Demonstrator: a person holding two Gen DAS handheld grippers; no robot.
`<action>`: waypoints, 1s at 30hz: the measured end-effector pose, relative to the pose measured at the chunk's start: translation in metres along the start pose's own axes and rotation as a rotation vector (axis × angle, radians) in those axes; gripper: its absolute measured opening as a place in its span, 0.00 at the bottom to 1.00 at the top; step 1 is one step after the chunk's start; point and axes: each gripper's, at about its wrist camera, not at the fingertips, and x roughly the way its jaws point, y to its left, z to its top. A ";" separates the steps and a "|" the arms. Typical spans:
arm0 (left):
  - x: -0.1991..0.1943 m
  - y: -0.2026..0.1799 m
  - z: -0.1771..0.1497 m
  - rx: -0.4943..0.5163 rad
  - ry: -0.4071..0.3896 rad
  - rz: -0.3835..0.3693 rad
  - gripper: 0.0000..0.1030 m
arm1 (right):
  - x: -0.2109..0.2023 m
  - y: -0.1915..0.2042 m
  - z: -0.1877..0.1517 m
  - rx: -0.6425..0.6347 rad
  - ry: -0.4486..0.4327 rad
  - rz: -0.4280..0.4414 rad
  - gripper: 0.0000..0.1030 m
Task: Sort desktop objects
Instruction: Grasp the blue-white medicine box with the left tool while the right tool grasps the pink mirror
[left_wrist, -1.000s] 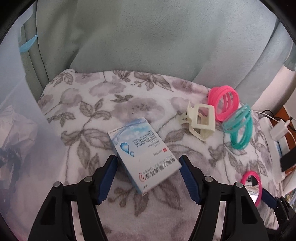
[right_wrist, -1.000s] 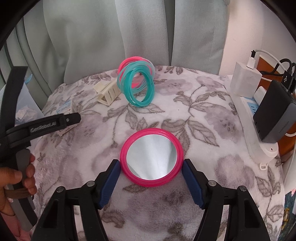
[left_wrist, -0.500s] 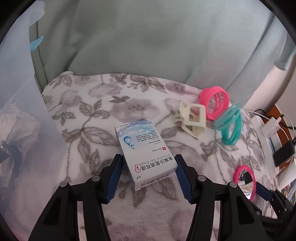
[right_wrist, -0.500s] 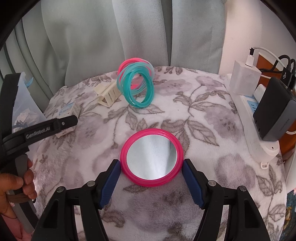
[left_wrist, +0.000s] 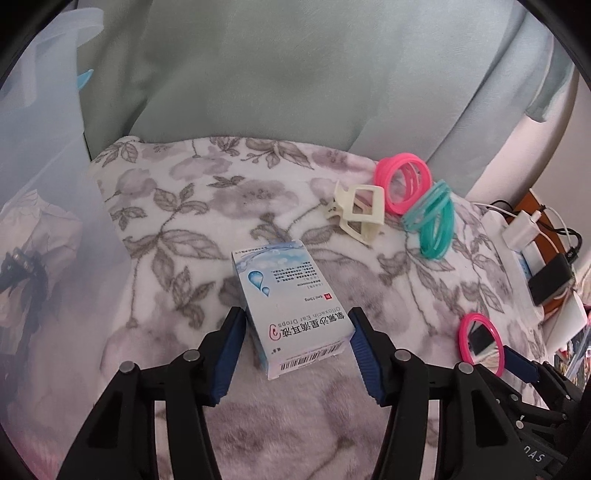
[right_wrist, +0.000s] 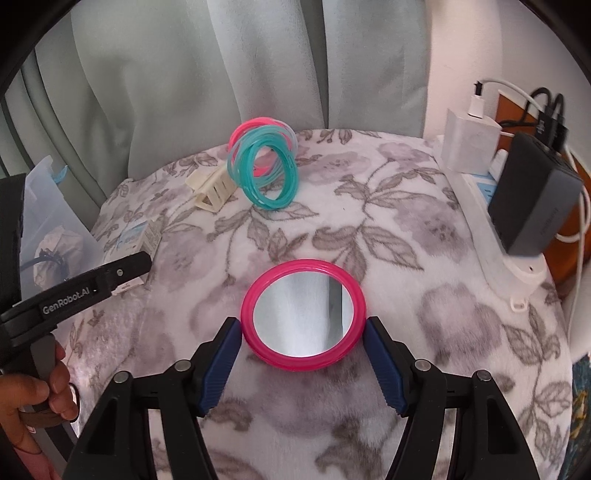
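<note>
Left gripper (left_wrist: 297, 325) fingers clamped on the ear-drops box (left_wrist: 290, 301), having just been closing. Right gripper (right_wrist: 303, 334) fingers straddle the pink mirror (right_wrist: 303, 319) flat on the tabletop (right_wrist: 369, 221), touching or nearly (can't tell). Open cloth ahead; bin (left_wrist: 48, 206) left, power strip (right_wrist: 480, 221) on right edge.
</note>
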 end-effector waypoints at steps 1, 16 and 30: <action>-0.002 0.000 -0.001 -0.001 0.002 -0.004 0.57 | -0.002 -0.001 -0.002 0.003 0.002 -0.002 0.69; -0.048 -0.012 -0.021 0.026 -0.026 -0.074 0.54 | -0.043 -0.013 -0.030 0.078 0.015 -0.026 0.69; -0.086 -0.018 -0.035 0.043 -0.066 -0.135 0.53 | -0.079 -0.001 -0.045 0.072 -0.011 -0.016 0.27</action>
